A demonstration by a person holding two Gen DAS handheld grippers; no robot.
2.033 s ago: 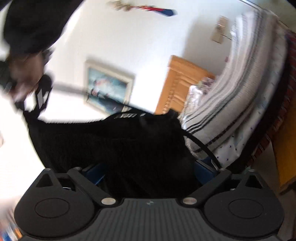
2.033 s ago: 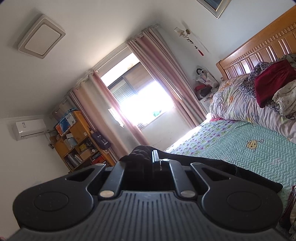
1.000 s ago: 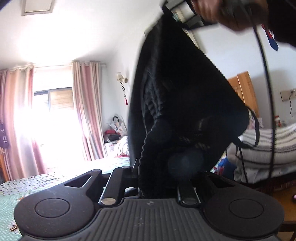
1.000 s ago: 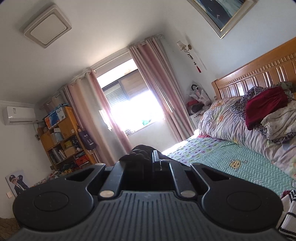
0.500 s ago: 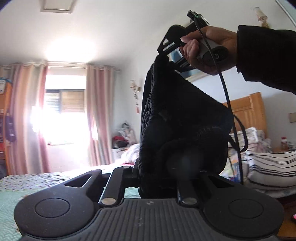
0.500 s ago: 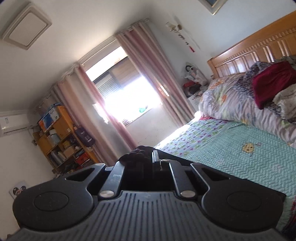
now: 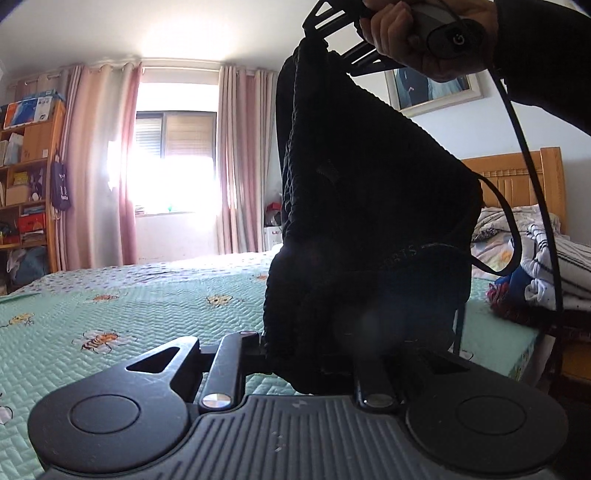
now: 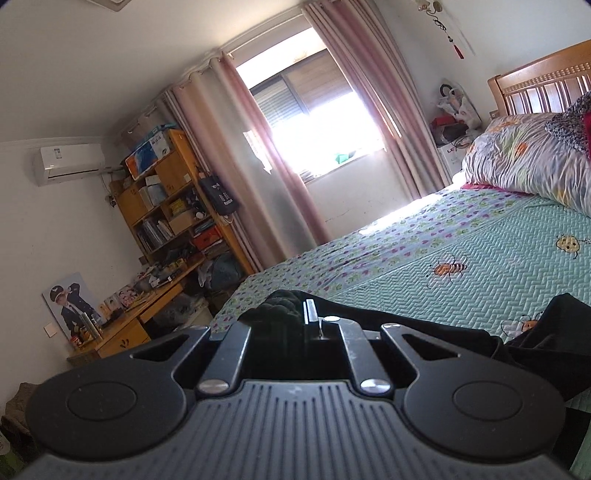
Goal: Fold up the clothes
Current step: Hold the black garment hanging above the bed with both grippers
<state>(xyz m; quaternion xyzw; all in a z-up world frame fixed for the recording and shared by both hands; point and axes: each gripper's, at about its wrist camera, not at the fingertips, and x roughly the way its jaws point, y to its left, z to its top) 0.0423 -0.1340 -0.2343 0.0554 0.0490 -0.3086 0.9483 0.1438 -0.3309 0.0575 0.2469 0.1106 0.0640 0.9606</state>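
Observation:
A black knitted garment (image 7: 369,221) hangs stretched between my two grippers above the bed. My left gripper (image 7: 317,332) has the garment's lower end bunched between its fingers, which the cloth hides. Its jaws are opening a little while the cloth still sits between them. A hand (image 7: 424,33) holds my right gripper (image 7: 327,35) high at the top of the left wrist view, pinching the garment's upper corner. In the right wrist view the right gripper (image 8: 312,314) is shut on a fold of the black garment (image 8: 277,306), which trails off to the lower right.
A green quilted bedspread (image 7: 129,295) with bee prints lies just below. A pile of striped and coloured clothes (image 7: 554,266) sits at the right by the wooden headboard (image 7: 517,177). A black cable (image 7: 517,147) hangs from the right gripper. A crumpled duvet (image 8: 524,158) lies near the headboard.
Both grippers have moved across and sunk toward the bed with the garment stretched between them. The bedspread now fills the lower part of both views. The right gripper sits higher in the left view.

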